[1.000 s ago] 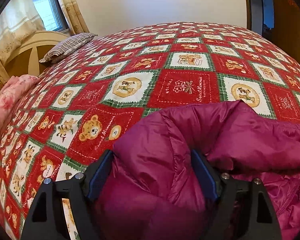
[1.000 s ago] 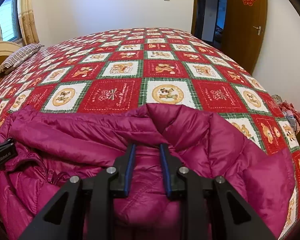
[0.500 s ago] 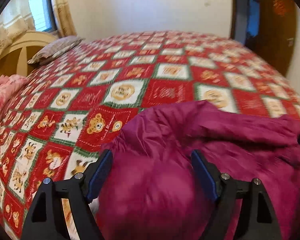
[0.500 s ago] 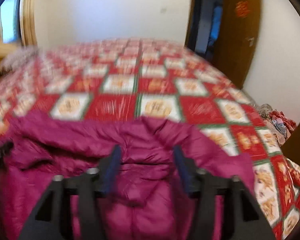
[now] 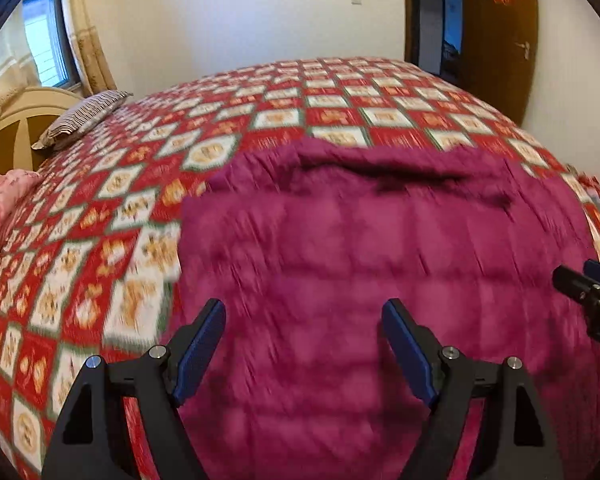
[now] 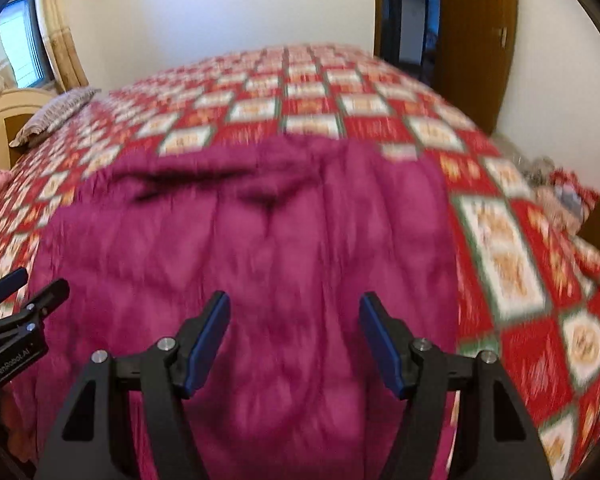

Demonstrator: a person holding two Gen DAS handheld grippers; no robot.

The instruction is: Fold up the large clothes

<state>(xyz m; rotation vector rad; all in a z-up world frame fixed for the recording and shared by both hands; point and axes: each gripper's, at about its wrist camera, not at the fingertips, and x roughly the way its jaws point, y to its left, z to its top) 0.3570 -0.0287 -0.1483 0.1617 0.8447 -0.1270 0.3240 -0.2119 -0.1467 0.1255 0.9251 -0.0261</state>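
Folding in progress, seen from both wrist cameras. A magenta quilted down jacket (image 5: 364, 280) lies on the bed, on a red, green and cream patchwork bedspread printed with bears (image 5: 112, 240), towards the near edge of the mattress. It presents a broad, roughly rectangular padded panel; along its far side a rumpled ridge with a dark crease (image 6: 204, 184) marks where fabric lies doubled over the body. The views are motion-blurred, so sleeves, collar and zip cannot be told apart.

The left tongs (image 5: 304, 344) are spread wide above the panel, with jacket fabric showing behind the gap but neither blue pad pressing on it. The right tongs (image 6: 295, 338) are likewise spread and pinch nothing; they hover over the jacket's right half, near its straight right edge. Each tool appears at the margin of the other's view, so the two work side by side.

Judged from this layout, at least one fold appears laid and released, giving a flatter, squarer bundle. What probably remains: tucking any loose sleeve, folding the panel across once or twice more, and pressing out trapped air, since puffy down tends to spring open.

A striped pillow (image 5: 84, 118) and a pink floral cloth (image 5: 0, 200) lie well apart, at the head end.
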